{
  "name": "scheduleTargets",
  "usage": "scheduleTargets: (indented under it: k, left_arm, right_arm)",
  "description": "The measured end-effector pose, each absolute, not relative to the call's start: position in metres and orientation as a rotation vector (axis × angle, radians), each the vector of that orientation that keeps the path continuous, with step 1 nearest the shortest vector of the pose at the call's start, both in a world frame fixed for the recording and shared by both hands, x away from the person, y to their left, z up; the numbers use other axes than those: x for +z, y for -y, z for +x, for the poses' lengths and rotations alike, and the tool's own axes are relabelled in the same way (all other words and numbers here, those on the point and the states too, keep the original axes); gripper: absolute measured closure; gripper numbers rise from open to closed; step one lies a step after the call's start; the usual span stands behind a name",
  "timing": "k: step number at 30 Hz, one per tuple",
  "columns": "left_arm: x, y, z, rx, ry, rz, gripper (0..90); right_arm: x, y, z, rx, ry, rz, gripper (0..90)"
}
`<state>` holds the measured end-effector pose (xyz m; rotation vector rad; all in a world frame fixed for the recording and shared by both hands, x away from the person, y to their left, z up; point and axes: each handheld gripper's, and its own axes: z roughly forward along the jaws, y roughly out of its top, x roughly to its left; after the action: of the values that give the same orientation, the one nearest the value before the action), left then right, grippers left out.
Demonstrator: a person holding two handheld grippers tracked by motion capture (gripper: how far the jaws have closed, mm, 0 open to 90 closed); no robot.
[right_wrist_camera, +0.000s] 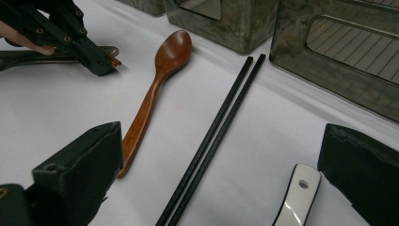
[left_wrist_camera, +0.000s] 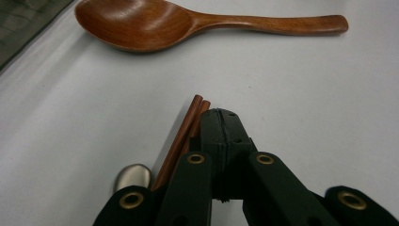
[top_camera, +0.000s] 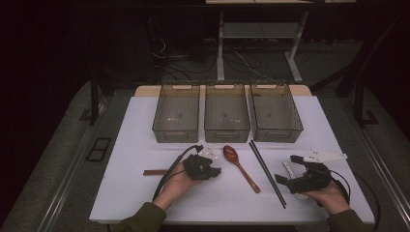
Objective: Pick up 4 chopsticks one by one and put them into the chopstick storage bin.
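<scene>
Nearest me on the left, my left gripper (left_wrist_camera: 221, 122) has its jaws pressed together right beside the brown wooden chopsticks (left_wrist_camera: 184, 136), whose tips poke out along the left of the jaws; whether the pair is actually pinched I can't tell, because the jaw tips cover the contact. A metal spoon bowl (left_wrist_camera: 134, 177) peeks out underneath. To do this well I'd keep the wrist low, lift slowly, and check both sticks rise together before carrying them anywhere. On the right, my right gripper (top_camera: 291, 175) stands with its jaws apart, low over the white ceramic spoon (right_wrist_camera: 297, 197), nothing between the pads. The wooden spoon (top_camera: 240, 166) lies just right of the left gripper, and the black chopsticks (top_camera: 267, 172) run near-to-far between the two hands, so sideways room is tight; going up first looks safest. Three clear bins (top_camera: 226, 112) line the far side, walls upright and mouths open. The near edge of the white table (top_camera: 135, 198) is close to my hands, so I wouldn't drag anything backward.
</scene>
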<state>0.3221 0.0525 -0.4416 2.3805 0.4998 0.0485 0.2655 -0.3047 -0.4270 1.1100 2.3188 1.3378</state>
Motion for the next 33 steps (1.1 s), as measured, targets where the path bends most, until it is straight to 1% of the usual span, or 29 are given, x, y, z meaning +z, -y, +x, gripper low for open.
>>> scheduleTargets:
  k: [4, 5, 6, 7, 8, 10, 13, 14, 17, 18, 19, 21, 23, 24, 26, 29, 32, 33]
  left_arm:
    - [-0.442, -0.052, 0.326, 0.061, -0.507, 2.383, 88.8]
    - [-0.443, -0.051, 0.326, 0.059, -0.543, 2.357, 88.8]
    - [-0.441, -0.052, 0.328, 0.064, -0.523, 2.382, 88.8]
    - [-0.443, -0.051, 0.329, 0.066, -0.554, 2.355, 88.8]
    - [-0.441, -0.052, 0.331, 0.073, -0.531, 2.38, 88.8]
    - [-0.442, -0.052, 0.333, 0.074, -0.572, 2.351, 88.8]
    - [-0.441, -0.054, 0.336, 0.076, -0.581, 2.366, 88.8]
    - [-0.442, -0.054, 0.337, 0.082, -0.614, 2.335, 88.8]
    - [-0.442, -0.055, 0.337, 0.083, -0.634, 2.329, 88.8]
    - [-0.441, -0.057, 0.34, 0.101, -0.604, 2.342, 88.8]
    - [-0.441, -0.057, 0.339, 0.094, -0.627, 2.342, 88.8]
    - [-0.44, -0.059, 0.342, 0.107, -0.606, 2.35, 88.8]
    - [-0.439, -0.06, 0.341, 0.101, -0.633, 2.342, 88.8]
    - [-0.439, -0.061, 0.342, 0.114, -0.62, 2.342, 88.8]
    - [-0.437, -0.062, 0.341, 0.109, -0.633, 2.318, 88.8]
    - [-0.431, -0.067, 0.34, 0.104, -0.61, 2.317, 88.7]
    - [-0.423, -0.074, 0.337, 0.076, -0.634, 2.277, 88.6]
    - [-0.42, -0.077, 0.336, 0.078, -0.629, 2.273, 85.5]
  right_arm:
    - [-0.427, 0.305, 0.266, 1.338, -2.319, 1.111, 0.7]
    - [-0.427, 0.305, 0.265, 1.338, -2.319, 1.112, 0.7]
    - [-0.427, 0.305, 0.266, 1.338, -2.319, 1.111, 0.7]
    - [-0.427, 0.305, 0.266, 1.338, -2.319, 1.111, 0.7]
    - [-0.427, 0.305, 0.266, 1.336, -2.32, 1.113, 0.6]
    - [-0.427, 0.305, 0.266, 1.337, -2.319, 1.113, 0.7]
    - [-0.427, 0.305, 0.266, 1.337, -2.319, 1.112, 0.7]
    - [-0.427, 0.305, 0.266, 1.337, -2.318, 1.111, 0.7]
    - [-0.427, 0.305, 0.266, 1.338, -2.318, 1.113, 0.7]
    - [-0.427, 0.305, 0.266, 1.337, -2.319, 1.113, 0.7]
    - [-0.427, 0.305, 0.266, 1.336, -2.32, 1.112, 0.7]
    - [-0.427, 0.305, 0.266, 1.337, -2.32, 1.112, 0.7]
    - [-0.427, 0.305, 0.266, 1.338, -2.319, 1.111, 0.7]
    - [-0.427, 0.305, 0.266, 1.338, -2.318, 1.112, 0.7]
    - [-0.427, 0.305, 0.266, 1.337, -2.319, 1.112, 0.7]
    - [-0.427, 0.305, 0.265, 1.34, -2.318, 1.11, 0.7]
    - [-0.426, 0.306, 0.265, 1.341, -2.32, 1.113, 0.7]
    - [-0.426, 0.306, 0.265, 1.342, -2.32, 1.116, 0.7]
